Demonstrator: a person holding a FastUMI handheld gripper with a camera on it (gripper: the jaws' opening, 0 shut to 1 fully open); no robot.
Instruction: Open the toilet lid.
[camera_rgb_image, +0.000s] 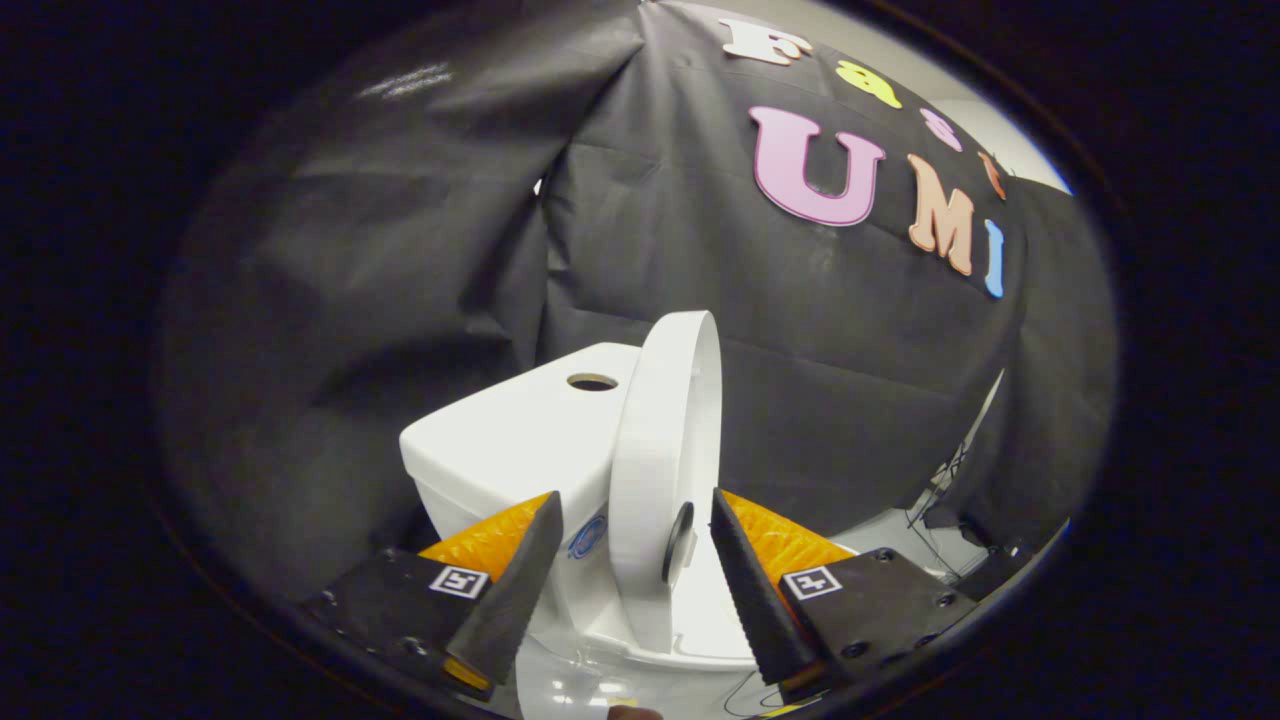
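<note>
My hand-held gripper (632, 575) is spread wide, its fingers either side of the toilet lid (660, 470) without pressing it. The lid stands upright against the tank (520, 440); opening looks nearly done.

No words or numbers can be read. Each side of the gripper (635, 495) carries a square black-and-white coded marker, one (460, 581) at 7 o'clock from the raised toilet lid (660, 430) and the other (811, 582) at 5 o'clock. The lid stands untouched between the spread fingers. A round blue sticker (588, 537) on the tank (500, 440) is too blurred to read.
</note>
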